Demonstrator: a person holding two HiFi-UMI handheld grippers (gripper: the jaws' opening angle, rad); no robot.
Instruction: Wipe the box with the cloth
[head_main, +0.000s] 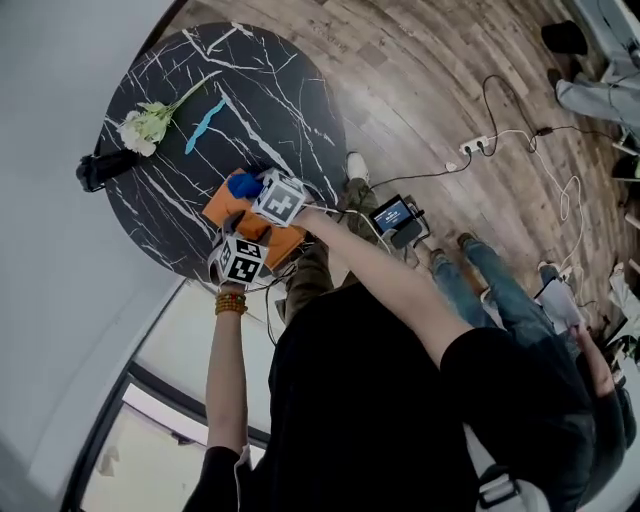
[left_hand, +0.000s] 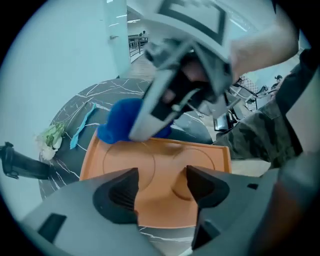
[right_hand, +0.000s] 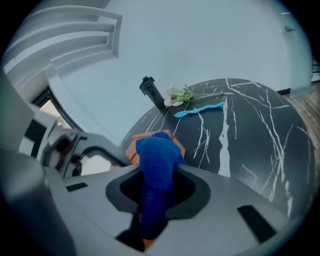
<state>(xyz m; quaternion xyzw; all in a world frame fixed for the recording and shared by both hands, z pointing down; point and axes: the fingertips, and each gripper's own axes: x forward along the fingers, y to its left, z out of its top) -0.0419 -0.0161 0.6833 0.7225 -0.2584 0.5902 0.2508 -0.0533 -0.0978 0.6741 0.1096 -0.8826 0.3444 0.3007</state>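
Round black worktop (head_main: 270, 90) with white veins, on a wooden floor (head_main: 430, 90). Near the edge closest to the person, flat on the stone, an orange box (head_main: 220, 210) with two faint circles pressed into its top. Right tool (right_hand: 156, 187) closed on a blue cloth (right_hand: 156, 155), the wad bunched between the jaws and bulging out past their tips. From the head view, cloth down at a far corner of the box; pressed against it or just above, hard to tell. Left tool (left_hand: 162, 182) open, pointing steeply down over the near half of the box, jaws apart with only bare orange surface showing between them, nothing gripped. Farther back on the worktop, well apart from the box: a white flower (head_main: 143, 126) lying on its side, a light blue strip (head_main: 205, 125) just beside its stem, and a black handle-shaped thing (head_main: 100, 168) at the rim. On the floor beyond, a white power strip (head_main: 474, 146) with cables.
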